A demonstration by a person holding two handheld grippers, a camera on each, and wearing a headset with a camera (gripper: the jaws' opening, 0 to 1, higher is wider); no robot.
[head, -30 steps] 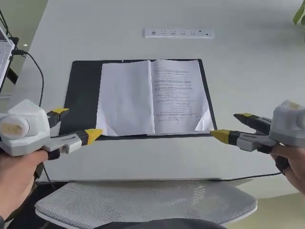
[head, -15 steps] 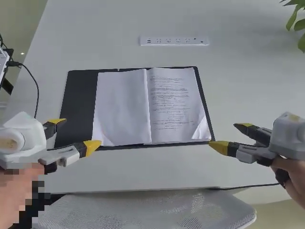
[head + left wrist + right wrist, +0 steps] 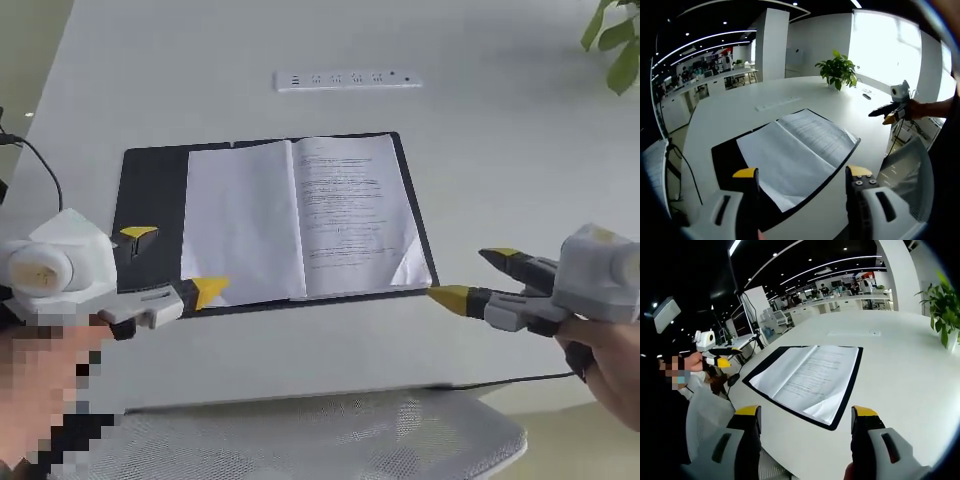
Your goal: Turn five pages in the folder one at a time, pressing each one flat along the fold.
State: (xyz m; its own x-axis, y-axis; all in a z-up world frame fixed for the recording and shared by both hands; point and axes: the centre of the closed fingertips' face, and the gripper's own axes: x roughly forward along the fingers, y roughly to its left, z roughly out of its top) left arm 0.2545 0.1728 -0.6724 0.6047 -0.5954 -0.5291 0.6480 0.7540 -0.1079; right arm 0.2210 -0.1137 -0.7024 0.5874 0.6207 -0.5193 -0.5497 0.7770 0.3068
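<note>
Head view is bright and pretty even: the white table (image 3: 500, 200) nearly washes out, and shadows around the folder (image 3: 150, 200) are faint and soft. The print on its right page is too small and soft to read. In the left gripper view the window (image 3: 885, 50) on the right is blown out to pure white, while the ceiling goes dark. The right gripper view is dimmer overall, lit by ceiling strip lights (image 3: 840, 262). Both fisheyes bend straight lines hard toward the edges.
</note>
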